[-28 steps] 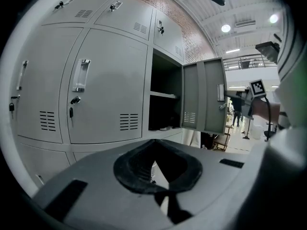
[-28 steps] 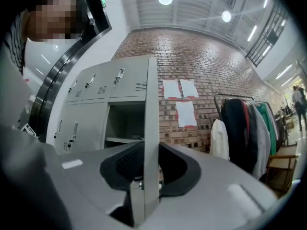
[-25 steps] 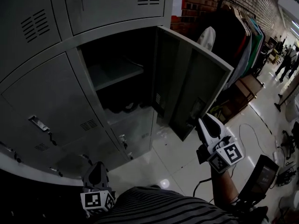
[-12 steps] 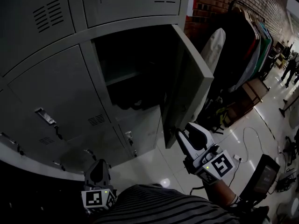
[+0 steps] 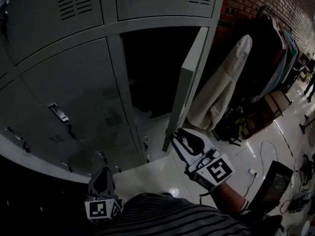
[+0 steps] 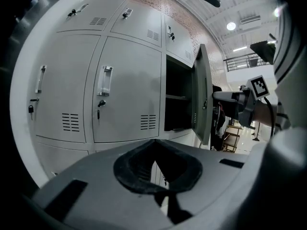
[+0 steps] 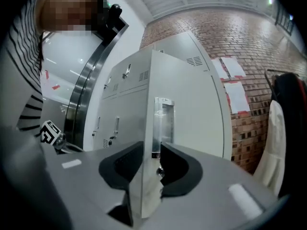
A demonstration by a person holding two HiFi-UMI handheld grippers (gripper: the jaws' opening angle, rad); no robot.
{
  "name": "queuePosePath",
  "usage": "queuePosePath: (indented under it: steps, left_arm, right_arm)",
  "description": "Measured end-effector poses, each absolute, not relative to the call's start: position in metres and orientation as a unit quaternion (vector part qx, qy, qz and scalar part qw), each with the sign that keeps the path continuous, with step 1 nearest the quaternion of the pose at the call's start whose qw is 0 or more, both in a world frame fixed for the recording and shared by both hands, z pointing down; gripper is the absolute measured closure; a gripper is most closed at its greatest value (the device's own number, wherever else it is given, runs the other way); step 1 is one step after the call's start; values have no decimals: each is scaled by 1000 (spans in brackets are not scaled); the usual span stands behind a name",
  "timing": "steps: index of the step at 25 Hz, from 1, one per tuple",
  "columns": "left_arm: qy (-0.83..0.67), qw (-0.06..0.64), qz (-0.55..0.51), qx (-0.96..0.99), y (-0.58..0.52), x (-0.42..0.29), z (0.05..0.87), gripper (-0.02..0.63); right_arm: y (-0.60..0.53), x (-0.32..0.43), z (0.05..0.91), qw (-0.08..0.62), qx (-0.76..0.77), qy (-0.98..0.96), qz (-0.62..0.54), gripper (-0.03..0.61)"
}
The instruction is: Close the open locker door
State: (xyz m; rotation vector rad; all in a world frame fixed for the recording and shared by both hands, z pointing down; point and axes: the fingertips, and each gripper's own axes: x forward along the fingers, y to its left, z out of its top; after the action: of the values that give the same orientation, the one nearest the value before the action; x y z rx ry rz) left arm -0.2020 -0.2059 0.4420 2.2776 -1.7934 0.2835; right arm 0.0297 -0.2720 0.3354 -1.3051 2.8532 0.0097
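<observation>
Head view: locker door (image 5: 189, 77) on the right of the grey locker bank (image 5: 74, 77) stands partly open, edge-on to the camera, with a dark compartment behind it. The right gripper (image 5: 178, 135) is at the door's lower free edge. The left gripper (image 5: 102, 172) is low and near, well apart from the door. A white coat (image 5: 221, 82) hangs far right; tiled floor (image 5: 167, 173) below. Left gripper view: its jaws are together with nothing between them. This view alone shows a shelf (image 5: 183, 100) inside the open compartment, and the right gripper at the door's edge from the side. Right gripper view: the door edge stands between its jaws, which have just been closing and are clamped on it. Only here can you see the door's outer face, with a metal handle (image 7: 163, 123) and a lock (image 7: 159, 172) just beside the right jaw. A brick wall (image 7: 249, 56) lies beyond.
</observation>
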Motion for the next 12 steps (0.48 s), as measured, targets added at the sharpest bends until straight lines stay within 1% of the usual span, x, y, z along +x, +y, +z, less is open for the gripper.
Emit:
queuePosePath:
  steps: [2, 7, 9, 12]
  left_arm:
    - [-621, 119, 96, 769, -203, -211, 443, 611]
    - [-633, 122, 97, 758, -197, -228, 445, 611]
    - [-634, 122, 97, 757, -196, -231, 445, 611]
    - [-635, 122, 98, 757, -194, -234, 445, 611]
  right_arm:
    - [-275, 29, 342, -30, -431, 901, 22, 465]
    - [-294, 38, 369, -140, -461, 874, 68, 469]
    - [-299, 39, 378, -145, -441, 885, 31, 478]
    - [-298, 38, 388, -119, -403, 903, -87, 518]
